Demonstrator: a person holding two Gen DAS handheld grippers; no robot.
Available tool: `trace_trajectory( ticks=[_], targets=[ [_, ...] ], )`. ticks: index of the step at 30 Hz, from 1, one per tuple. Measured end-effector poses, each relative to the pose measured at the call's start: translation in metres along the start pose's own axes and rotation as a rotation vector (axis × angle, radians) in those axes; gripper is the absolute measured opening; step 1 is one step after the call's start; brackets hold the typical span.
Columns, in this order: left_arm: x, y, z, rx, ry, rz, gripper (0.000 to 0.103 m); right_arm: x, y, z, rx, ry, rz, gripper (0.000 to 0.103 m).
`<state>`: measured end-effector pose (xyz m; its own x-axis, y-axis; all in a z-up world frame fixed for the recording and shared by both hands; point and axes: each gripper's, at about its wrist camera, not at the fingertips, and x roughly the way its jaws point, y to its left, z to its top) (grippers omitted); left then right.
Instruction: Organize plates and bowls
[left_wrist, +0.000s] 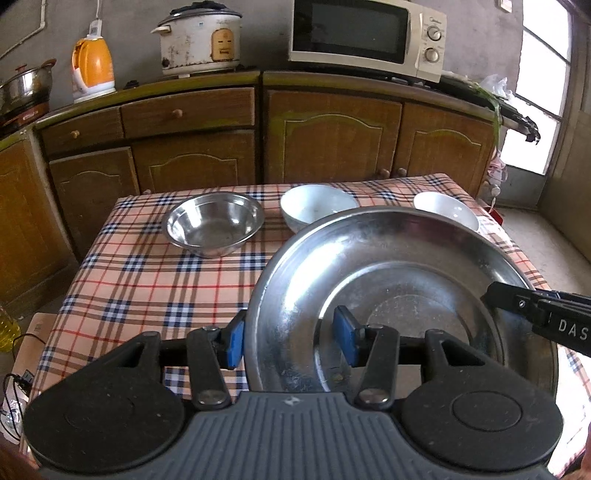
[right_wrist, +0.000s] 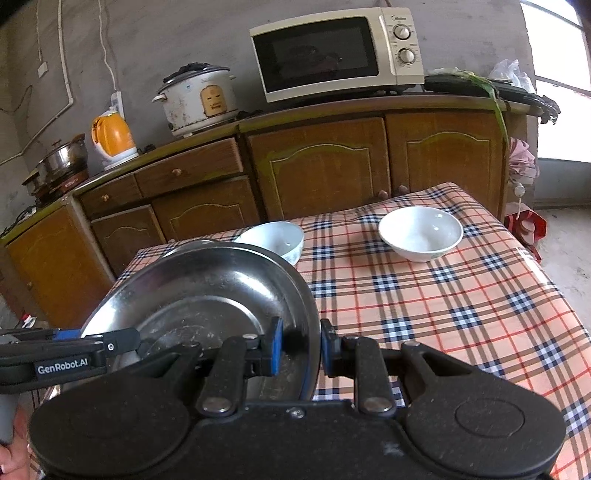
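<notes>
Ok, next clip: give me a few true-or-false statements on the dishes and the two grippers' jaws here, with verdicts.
1. Both grippers grip the rim of the steel plate. True: left gripper, right gripper.
2. Three white bowls are on the table. False: two, the nearer white bowl and the far white bowl.
3. The steel bowl sits empty on the checked cloth. True.
4. The microwave door is open. False: it is closed.
</notes>
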<state>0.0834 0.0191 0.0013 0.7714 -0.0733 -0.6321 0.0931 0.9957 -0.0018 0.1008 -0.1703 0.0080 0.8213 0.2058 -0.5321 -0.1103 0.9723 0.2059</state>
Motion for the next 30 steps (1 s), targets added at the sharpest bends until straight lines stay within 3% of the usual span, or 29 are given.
trace_trajectory(
  ticks=[30],
  targets=[
    [-0.01,0.042,-0.015,-0.058,0.016,0.044,0.05,0.014,0.049,-0.011,-0.061,0.036,0.043,0.027]
  ],
)
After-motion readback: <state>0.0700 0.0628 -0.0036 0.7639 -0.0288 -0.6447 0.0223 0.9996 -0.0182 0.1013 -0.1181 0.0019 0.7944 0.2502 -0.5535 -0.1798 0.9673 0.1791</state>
